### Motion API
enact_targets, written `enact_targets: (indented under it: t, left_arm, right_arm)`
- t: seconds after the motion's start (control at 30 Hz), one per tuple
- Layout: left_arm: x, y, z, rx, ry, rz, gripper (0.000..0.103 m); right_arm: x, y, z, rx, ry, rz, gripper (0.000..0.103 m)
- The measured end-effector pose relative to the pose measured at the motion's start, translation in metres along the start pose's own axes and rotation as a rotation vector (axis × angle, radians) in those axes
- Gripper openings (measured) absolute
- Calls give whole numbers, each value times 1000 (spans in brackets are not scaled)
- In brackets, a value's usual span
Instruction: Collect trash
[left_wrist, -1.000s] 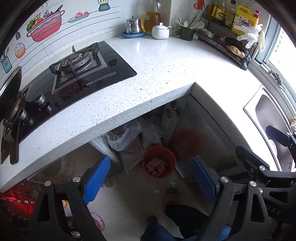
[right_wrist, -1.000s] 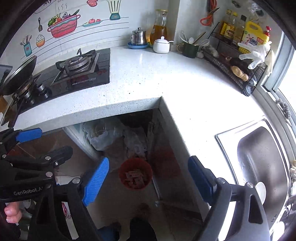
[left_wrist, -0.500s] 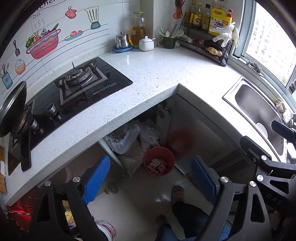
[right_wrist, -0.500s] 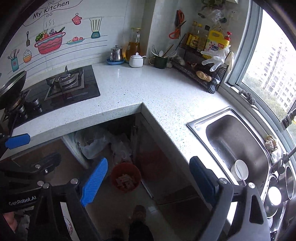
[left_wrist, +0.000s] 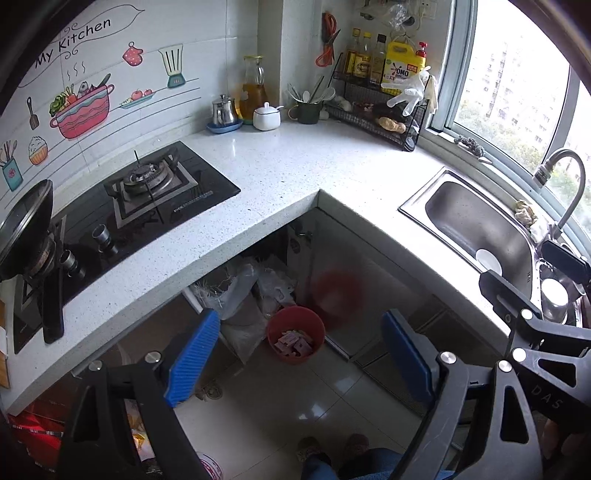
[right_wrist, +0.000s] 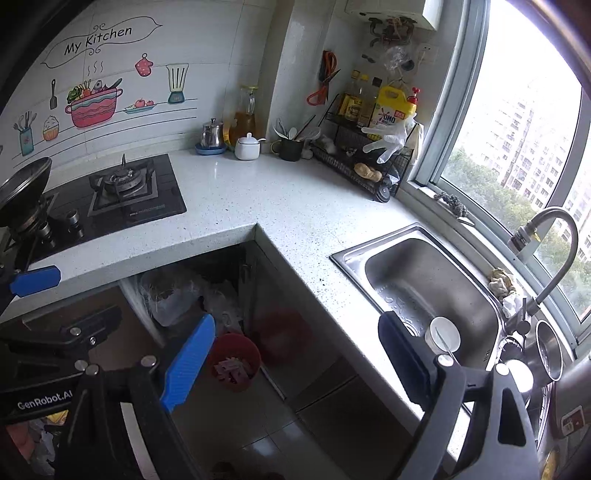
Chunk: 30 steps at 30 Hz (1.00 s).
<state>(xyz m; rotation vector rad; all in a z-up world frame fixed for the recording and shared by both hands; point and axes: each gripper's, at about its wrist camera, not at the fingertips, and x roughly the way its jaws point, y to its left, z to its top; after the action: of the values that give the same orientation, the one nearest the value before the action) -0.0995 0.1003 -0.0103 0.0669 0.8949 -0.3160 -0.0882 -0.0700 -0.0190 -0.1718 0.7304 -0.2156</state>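
Between the blue fingers (left_wrist: 192, 358) of the left gripper (left_wrist: 299, 354) nothing is held; they stand wide apart, and the same is seen of the right gripper (right_wrist: 295, 365), whose fingers (right_wrist: 188, 365) are spread and empty. Framed just beyond the left gripper's fingers, on the floor (left_wrist: 295, 398), the red bin (left_wrist: 295, 334) is seen, with pale pink scraps (left_wrist: 293, 343) lying loose inside it. The bin stands below the inner corner of the table (left_wrist: 295, 173), just in front of the slumped plastic bags (left_wrist: 240, 291) stored under that table. No loose trash is seen on the table itself.

The bin is judged light and fairly stiff, its plastic wall smooth; its rim is the likely place to be gripped, one finger inside and one outside. The scraps are judged soft and light, easily spilled if the bin is tipped.

Compared with a second ago, the bin appears smaller and farther below, while more of the wall, window and sink (right_wrist: 424, 280) is taken in; both grippers have been raised and tilted upward, unchanged in their spread.
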Motion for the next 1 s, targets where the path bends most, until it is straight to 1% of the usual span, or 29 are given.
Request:
enact_targets:
  t: [0.1,0.43,0.6,0.8,1.0]
  left_arm:
    - [-7,-10,-6,-3,-11,-8,88]
    - [-17,-33,-16,24,-32,1,88]
    - [-20,-37,-19,31,-38,-2,88]
    - [-26,-39,-21,41,-58,13,88]
    - [-28,-40,-26,32,-53,5,88]
  right_arm:
    - [-9,-3,-6,-8,-6,-22,89]
    - [-18,-10,-18,17,-5,-41,89]
    - [-24,-8,-22,21,-14,-48,89]
    - [-29,-3,-24,32,-22,-56,89]
    - [-31,-2,-26,29,-26,-54,89]
